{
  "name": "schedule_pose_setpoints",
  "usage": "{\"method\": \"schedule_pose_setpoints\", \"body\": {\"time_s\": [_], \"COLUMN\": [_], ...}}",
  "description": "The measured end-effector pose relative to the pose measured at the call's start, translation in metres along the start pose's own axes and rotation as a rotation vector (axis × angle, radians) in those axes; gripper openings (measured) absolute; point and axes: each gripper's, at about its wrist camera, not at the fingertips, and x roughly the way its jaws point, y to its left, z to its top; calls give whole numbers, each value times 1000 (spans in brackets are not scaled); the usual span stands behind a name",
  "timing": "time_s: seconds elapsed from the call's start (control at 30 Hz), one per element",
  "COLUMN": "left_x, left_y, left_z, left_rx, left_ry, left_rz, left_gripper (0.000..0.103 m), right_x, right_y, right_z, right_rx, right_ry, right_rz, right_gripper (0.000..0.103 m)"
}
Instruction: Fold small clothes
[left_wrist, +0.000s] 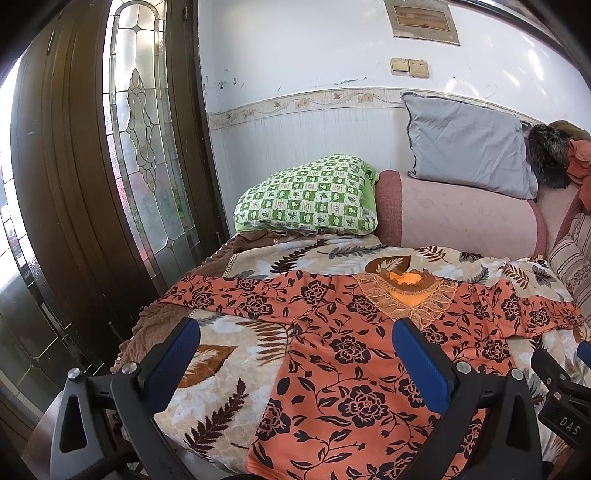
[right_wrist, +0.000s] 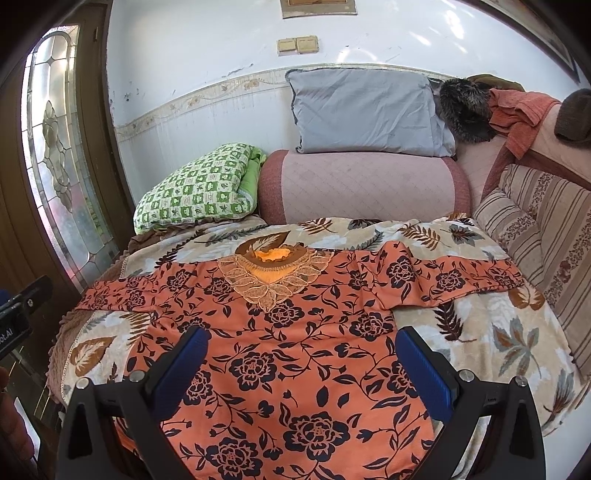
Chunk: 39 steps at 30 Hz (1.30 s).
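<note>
Leaf-print blanket covers the bed, with a green pillow, a pink bolster and a grey cushion stacked against the white wall beyond.

Spread flat on the blanket lies the orange floral top, lace neckline away from both claws, sleeves out to either side. Nothing is folded yet, as far as I can judge.

The right claw hangs over the lower body of the top, its blue pads spread wide and holding nothing; the right sleeve runs ahead of it and off to its right, with a slack fold already bunched near the shoulder. The left claw is likewise spread and empty, sitting over the top's left side, so that one pad is above bare blanket and the other above fabric; the left sleeve lies ahead of it.

Whether either claw touches the cloth is hard to tell from these low views.

Risks from here:
- The blanket is plush, so a deep pinch could catch blanket with the shirt and drag both.
- Grabbing only one layer would leave the back behind and skew the fold.
- The bunched right sleeve could crease in if folded without smoothing.
- The near hem hangs by the bed edge, and a pull could slide the top off.
</note>
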Motion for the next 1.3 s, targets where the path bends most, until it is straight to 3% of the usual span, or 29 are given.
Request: {"method": "schedule_pose_setpoints", "body": {"time_s": [0.7, 1.3], "left_x": [9, 37], "left_y": [0, -27], "left_z": [-4, 3], "left_rx": [1, 29], "left_ry": [15, 44], "left_rz": [-3, -31], "left_gripper": [103, 103], "right_x": [10, 38], "right_y": [10, 2], "right_z": [1, 9], "right_rx": [-28, -19], "right_ry": [17, 47], "right_rz": [0, -25], "right_gripper": [103, 103]}}
